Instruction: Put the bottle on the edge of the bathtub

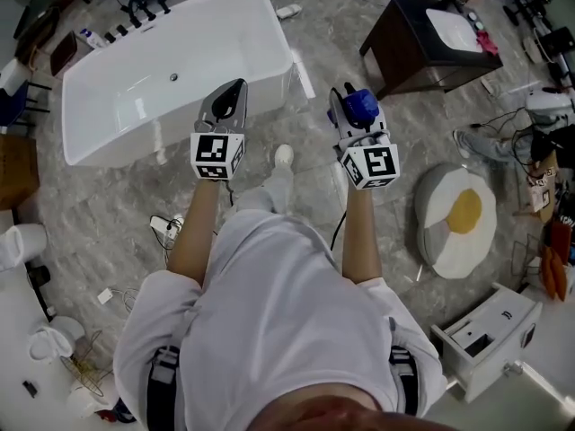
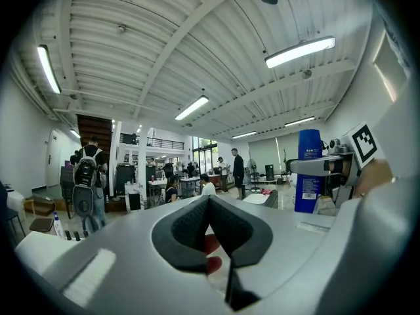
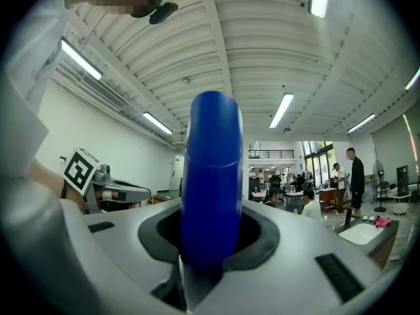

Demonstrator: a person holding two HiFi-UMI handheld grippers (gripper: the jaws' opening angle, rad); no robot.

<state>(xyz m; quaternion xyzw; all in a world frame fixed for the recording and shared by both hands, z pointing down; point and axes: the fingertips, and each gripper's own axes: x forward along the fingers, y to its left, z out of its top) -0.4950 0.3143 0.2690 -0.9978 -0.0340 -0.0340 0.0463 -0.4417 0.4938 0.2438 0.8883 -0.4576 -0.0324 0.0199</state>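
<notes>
White shirt [image 1: 269, 330] fills the foreground, both forearms stretched out ahead. Beyond them on the floor [image 1: 359, 205] sits the tub [image 1: 269, 34], white and with nothing in it that I can see, black fittings [image 1: 148, 7] at its far end.

Now the left gripper [image 1: 223, 106], showing against the tub's near corner: jaws together on nothing, a spare hand kept clear, I'd say. Just beside it, short of the tub's end, the right gripper [image 1: 355, 119] is clamped on the bottle [image 1: 361, 106], blue, upright, squeezed round its body with the top rising above the jaws.

That upright hold makes sense: it can go down on its base with no turning. It's opaque, so what's inside I can't tell. Rim not reached yet. What's left is to carry it across to that broad edge and set it down square, or it may tip into the tub.
</notes>
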